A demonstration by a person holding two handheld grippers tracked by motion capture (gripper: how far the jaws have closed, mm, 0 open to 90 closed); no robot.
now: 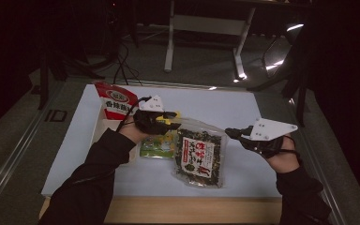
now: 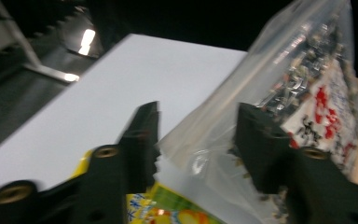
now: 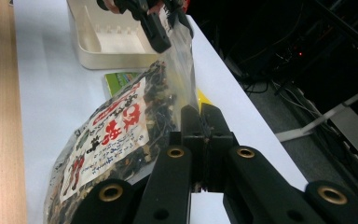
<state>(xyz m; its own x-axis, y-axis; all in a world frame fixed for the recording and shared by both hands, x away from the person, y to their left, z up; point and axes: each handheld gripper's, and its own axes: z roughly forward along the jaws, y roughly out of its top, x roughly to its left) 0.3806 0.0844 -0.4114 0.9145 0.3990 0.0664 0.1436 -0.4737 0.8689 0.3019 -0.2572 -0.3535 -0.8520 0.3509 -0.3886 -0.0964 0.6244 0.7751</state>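
A clear bag of dark dried seaweed with a red-and-white label (image 1: 200, 152) (image 3: 116, 130) lies on the white board (image 1: 243, 110). My left gripper (image 1: 172, 116) (image 2: 198, 135) has the bag's clear upper corner (image 2: 205, 135) bunched between its jaws, and the film rises to it in the right gripper view. My right gripper (image 1: 228, 132) (image 3: 204, 114) is shut, with its tips against the bag's other upper corner. Whether film is pinched there is unclear.
A green and yellow packet (image 1: 158, 145) (image 2: 168, 212) (image 3: 120, 78) lies partly under the seaweed bag. A white tray (image 1: 101, 131) (image 3: 107, 49) stands at the left, with a red and white snack bag (image 1: 116, 101) behind it. Wooden table edge (image 1: 192, 209) runs along the front.
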